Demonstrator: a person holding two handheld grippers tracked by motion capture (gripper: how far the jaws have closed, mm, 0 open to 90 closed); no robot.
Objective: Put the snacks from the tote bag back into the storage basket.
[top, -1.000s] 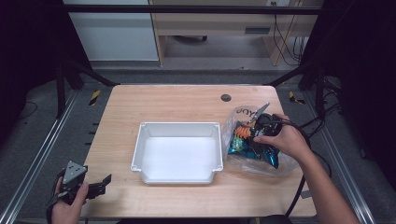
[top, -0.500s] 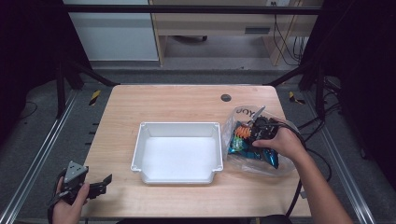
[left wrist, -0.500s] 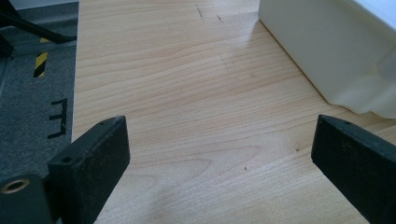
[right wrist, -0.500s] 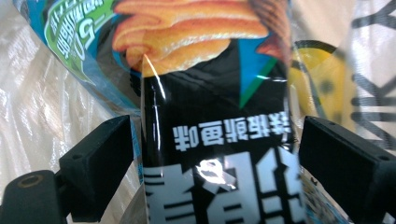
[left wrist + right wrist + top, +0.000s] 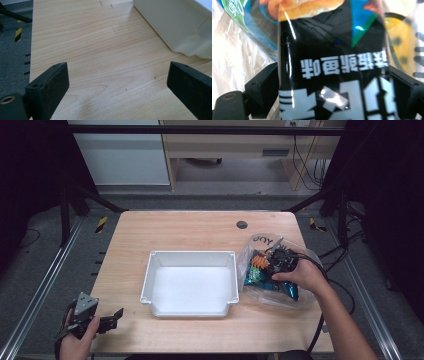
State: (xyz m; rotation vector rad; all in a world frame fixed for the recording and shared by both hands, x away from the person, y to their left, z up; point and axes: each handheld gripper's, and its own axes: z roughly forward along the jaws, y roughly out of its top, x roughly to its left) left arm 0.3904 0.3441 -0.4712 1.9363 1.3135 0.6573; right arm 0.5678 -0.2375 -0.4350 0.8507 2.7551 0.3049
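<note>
Left gripper (image 5: pixel 112 316): I hold it low over the near left corner of the worktop (image 5: pixel 190 230), jaws spread wide with bare wood between them in the left gripper view, nothing held. White plastic tray (image 5: pixel 191 256): centre of the worktop, just right of and beyond that gripper; I see one outer wall (image 5: pixel 172 27) of it in the left gripper view. Clear plastic bag (image 5: pixel 260 242): right side of the worktop, just beside the tray's right wall, lying crumpled with coloured snack packets inside. Right gripper (image 5: pixel 274 262): I have it down in the bag's mouth, jaws wide, one on either side of a glossy black snack packet (image 5: pixel 332 62) with white lettering; I cannot tell whether the pads press on it. Blue packet (image 5: pixel 289 290): lower part of the bag, just beside my right hand (image 5: pixel 302 275).
</note>
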